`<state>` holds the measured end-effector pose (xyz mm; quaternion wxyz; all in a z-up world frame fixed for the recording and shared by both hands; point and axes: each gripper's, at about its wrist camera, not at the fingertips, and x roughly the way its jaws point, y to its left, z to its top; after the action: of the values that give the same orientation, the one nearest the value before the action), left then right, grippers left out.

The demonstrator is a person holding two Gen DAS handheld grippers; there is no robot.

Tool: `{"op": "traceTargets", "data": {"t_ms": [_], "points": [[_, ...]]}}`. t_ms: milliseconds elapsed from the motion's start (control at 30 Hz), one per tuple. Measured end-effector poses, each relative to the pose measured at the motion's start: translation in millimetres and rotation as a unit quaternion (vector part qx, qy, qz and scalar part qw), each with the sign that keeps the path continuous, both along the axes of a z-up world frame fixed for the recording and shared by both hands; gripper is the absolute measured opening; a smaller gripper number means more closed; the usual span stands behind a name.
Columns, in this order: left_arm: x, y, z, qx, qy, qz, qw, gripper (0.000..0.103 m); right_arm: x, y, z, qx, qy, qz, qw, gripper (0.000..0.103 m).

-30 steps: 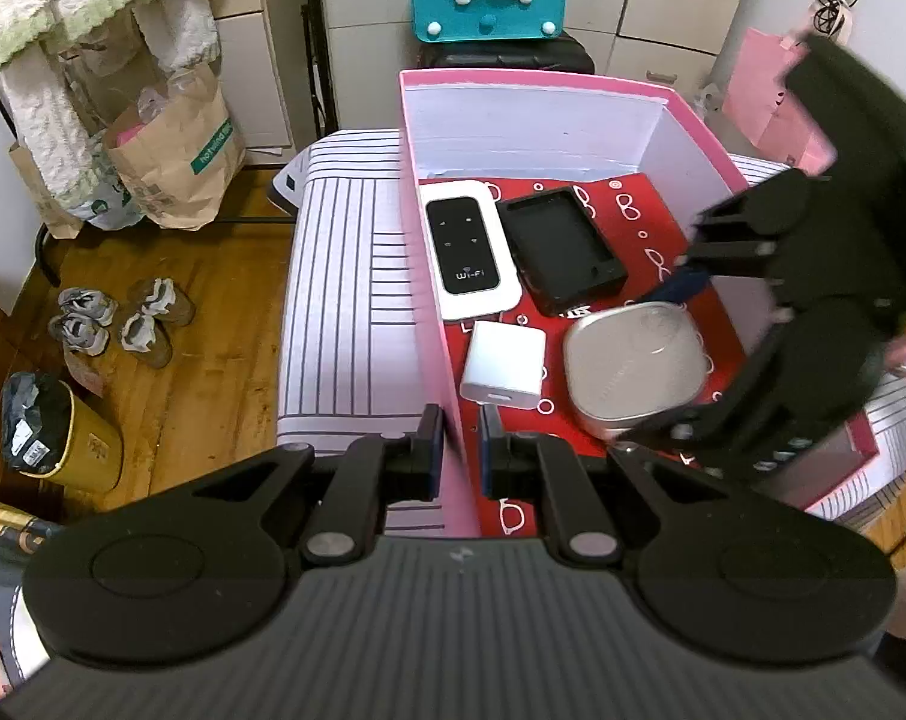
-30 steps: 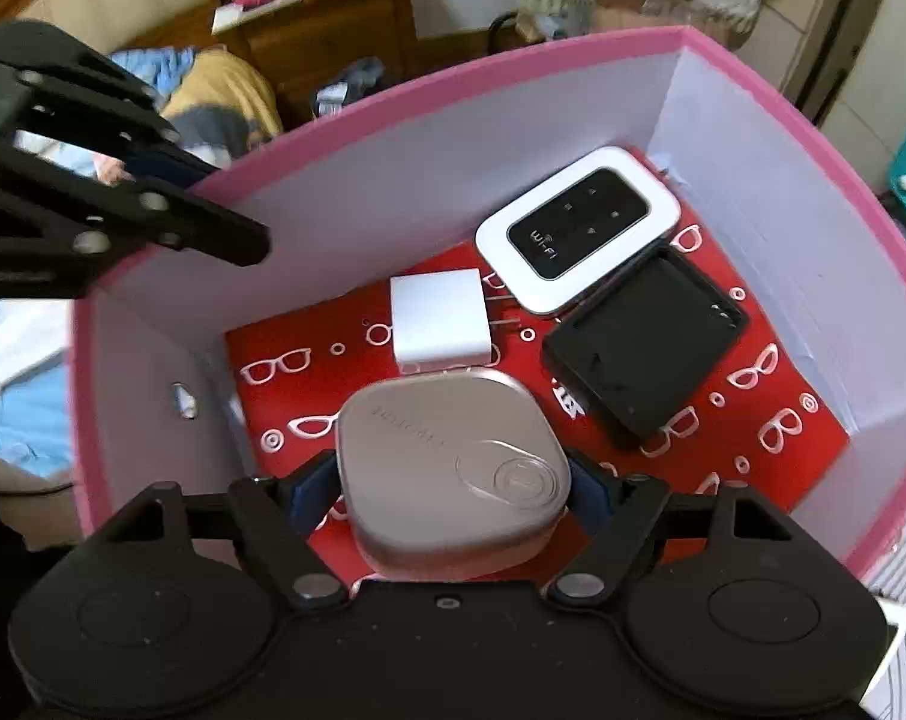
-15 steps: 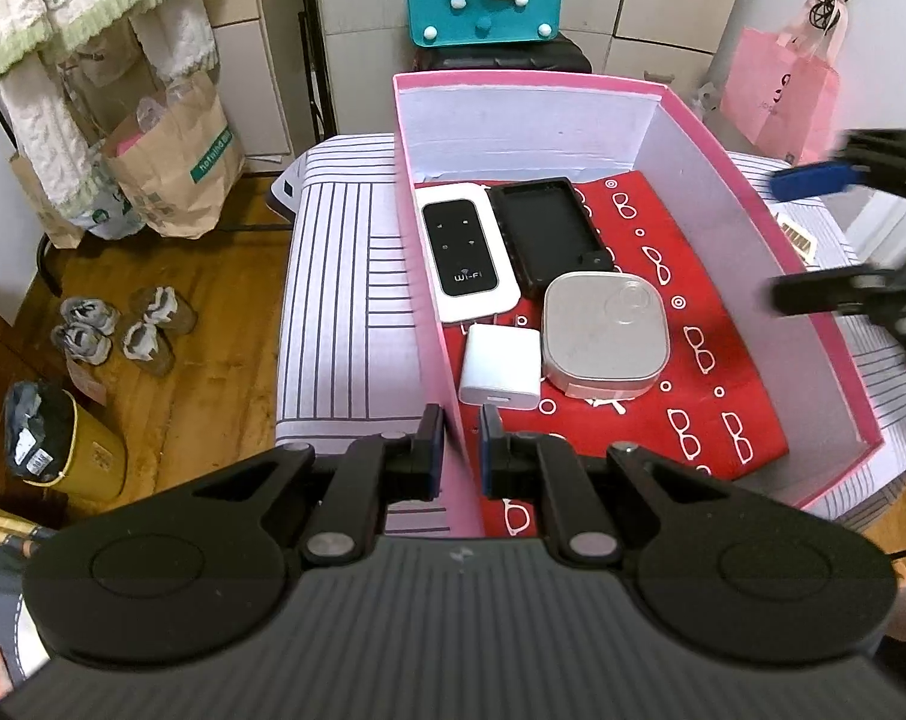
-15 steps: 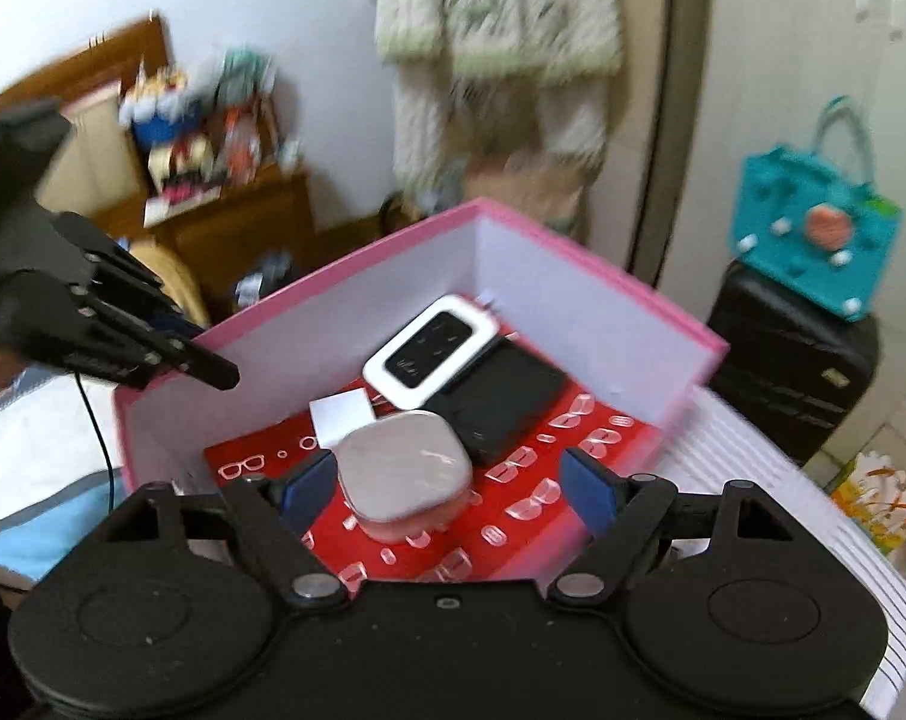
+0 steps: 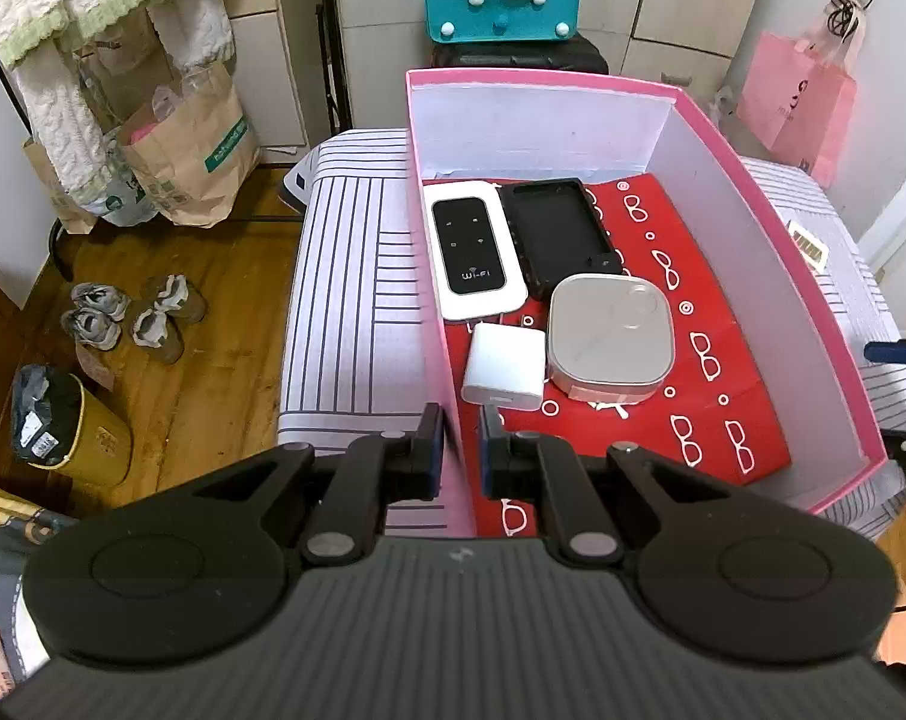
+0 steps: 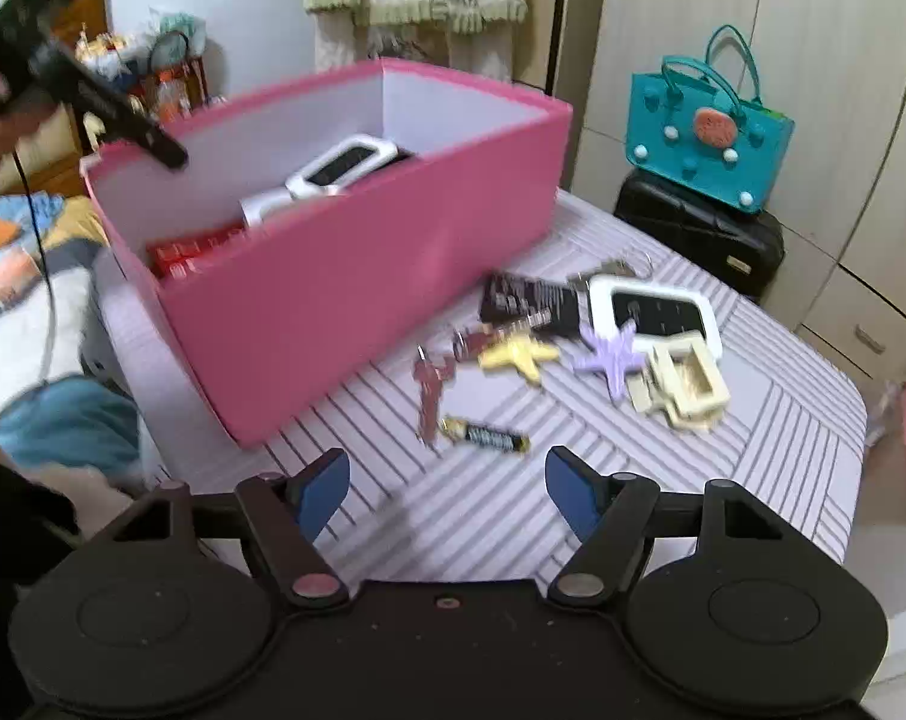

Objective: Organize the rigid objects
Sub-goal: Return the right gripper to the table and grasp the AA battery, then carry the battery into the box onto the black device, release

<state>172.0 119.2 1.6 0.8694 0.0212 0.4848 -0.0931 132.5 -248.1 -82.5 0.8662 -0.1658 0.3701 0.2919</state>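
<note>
A pink box (image 5: pixel 777 252) with a red lining holds a white WiFi router (image 5: pixel 474 249), a black case (image 5: pixel 558 234), a white charger (image 5: pixel 504 373) and a silver square case (image 5: pixel 609 339). My left gripper (image 5: pixel 458 450) is shut on the box's near left wall. My right gripper (image 6: pixel 447 483) is open and empty, outside the box (image 6: pixel 357 282) over the striped cover. Ahead of it lie a battery (image 6: pixel 484 435), a red key (image 6: pixel 428 387), a yellow star (image 6: pixel 516 353), a purple star (image 6: pixel 610 357), a cream frame (image 6: pixel 684 384), a white device (image 6: pixel 654 312) and a dark card (image 6: pixel 528 300).
The striped cover (image 6: pixel 573 480) drops off at its right edge. A teal bag (image 6: pixel 708 132) sits on a black suitcase (image 6: pixel 702 234) behind. A pink bag (image 5: pixel 798 102) hangs at the right. Shoes (image 5: pixel 132 315) and paper bags (image 5: pixel 189 147) lie on the wooden floor left.
My right gripper released the silver case inside the box, lifted out and swung right, now facing the loose items on the cover. My left gripper stayed put on the box wall.
</note>
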Motion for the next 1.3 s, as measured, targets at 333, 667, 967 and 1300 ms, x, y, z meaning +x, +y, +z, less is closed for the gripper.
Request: {"op": "traceTargets", "data": {"t_ms": [333, 667, 967, 1300], "points": [[-0.3, -2.7, -0.4, 0.003, 0.003, 0.018, 0.9998, 0.009, 20.7, -20.2, -14.8, 0.092, 0.012, -0.065, 0.994, 0.062], [-2.8, -6.1, -0.7, 0.019, -0.001, 0.009, 0.9998, 0.009, 31.9, -4.1, -39.3, 0.121, 0.007, -0.121, 0.985, 0.047], [1.1, -3.9, -2.6, 0.009, 0.000, 0.001, 1.0000, 0.009, 27.3, -0.5, -40.0, 0.094, -0.016, -0.108, 0.990, 0.048], [1.5, 1.1, -3.8, -0.001, -0.001, -0.009, 1.0000, 0.009, 25.7, -2.2, 25.4, 0.112, -0.075, -0.087, 0.987, 0.048]]}}
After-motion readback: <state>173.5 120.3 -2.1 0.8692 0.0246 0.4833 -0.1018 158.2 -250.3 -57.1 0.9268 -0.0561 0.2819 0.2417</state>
